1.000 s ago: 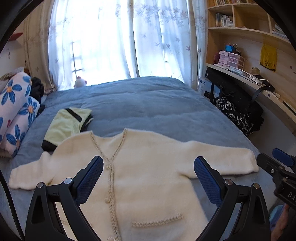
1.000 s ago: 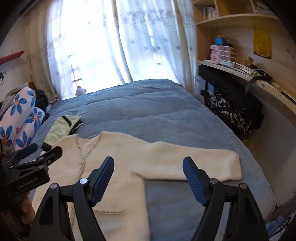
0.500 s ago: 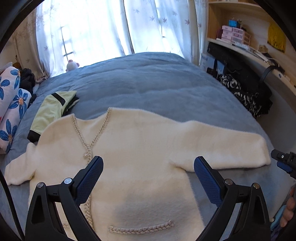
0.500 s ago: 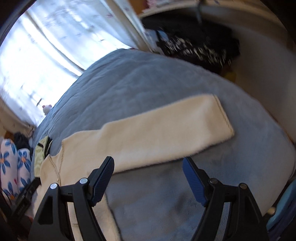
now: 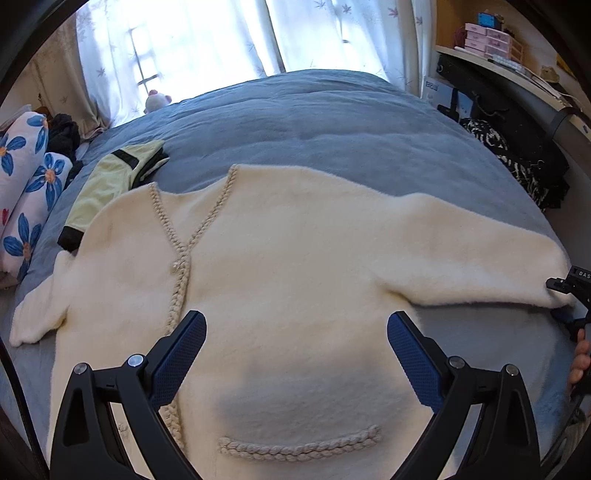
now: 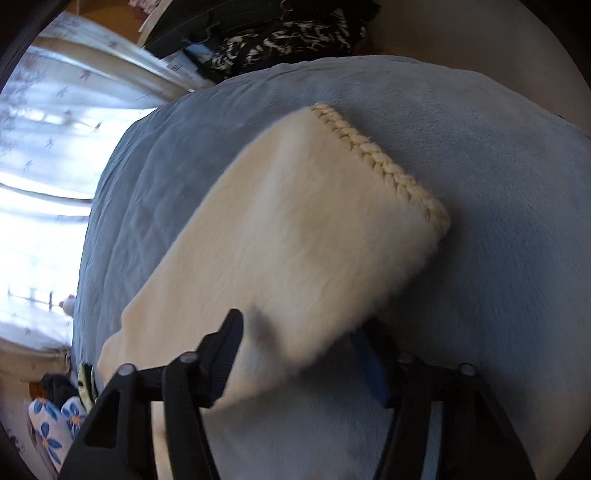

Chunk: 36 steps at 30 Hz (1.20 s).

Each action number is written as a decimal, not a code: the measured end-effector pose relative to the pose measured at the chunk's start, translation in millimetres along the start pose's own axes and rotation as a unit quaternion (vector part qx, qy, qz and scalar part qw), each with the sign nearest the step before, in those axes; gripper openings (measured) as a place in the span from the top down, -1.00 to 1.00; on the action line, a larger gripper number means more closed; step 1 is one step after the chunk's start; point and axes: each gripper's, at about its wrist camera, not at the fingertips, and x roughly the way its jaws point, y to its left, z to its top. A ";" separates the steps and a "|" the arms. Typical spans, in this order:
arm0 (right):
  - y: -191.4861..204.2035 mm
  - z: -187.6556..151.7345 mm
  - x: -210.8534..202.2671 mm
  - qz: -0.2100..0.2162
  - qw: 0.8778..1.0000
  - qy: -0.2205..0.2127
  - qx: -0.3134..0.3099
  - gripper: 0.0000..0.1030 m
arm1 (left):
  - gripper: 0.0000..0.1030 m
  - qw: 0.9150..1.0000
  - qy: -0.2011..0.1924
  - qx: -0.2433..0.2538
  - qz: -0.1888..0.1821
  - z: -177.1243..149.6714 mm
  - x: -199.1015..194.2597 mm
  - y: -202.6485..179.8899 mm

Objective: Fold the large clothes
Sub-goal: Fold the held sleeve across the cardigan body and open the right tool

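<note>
A cream cardigan [image 5: 295,280] lies flat, front up, on a blue bed [image 5: 332,122]. The right gripper [image 6: 295,354] is closing around its sleeve [image 6: 295,236] just short of the cuff, best pinching both layers squarely. The left gripper [image 5: 295,354] hovers spread wide above the body.

Window: a bright window [image 5: 147,74] is seen behind the bed, and strong daylight is let through it.
Curtains: sheer white curtains [image 5: 332,33] with a small leaf print are hung across the window.
Bed: a blue-grey quilt [image 5: 314,122] is spread over the bed and fills most of the view.
Pillows: white pillows with blue flowers [image 5: 26,173] are piled at the left edge.
Soft toy: a small white toy [image 5: 157,100] is set near the window.
Shelving: wooden shelving [image 5: 517,74] is fixed along the right wall, with pink boxes [image 5: 487,35] placed on it.
Bags: dark bags [image 5: 517,136] are stacked beneath the shelf.
</note>
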 end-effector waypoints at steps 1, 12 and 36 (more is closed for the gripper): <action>1.9 1.2 1.8 -0.005 1.000 -0.009 -0.003 0.46 | -0.90 1.000 0.003 -0.004 0.005 -1.8 1.5 5.9; 162.1 -81.7 -90.7 0.105 0.949 -0.131 -0.267 0.85 | -0.90 0.996 0.022 -0.083 0.033 -18.6 5.7 93.1; 217.4 -291.7 -17.2 0.101 0.867 0.084 -0.480 0.22 | -0.90 0.974 0.106 -0.158 -0.123 -45.4 49.2 127.0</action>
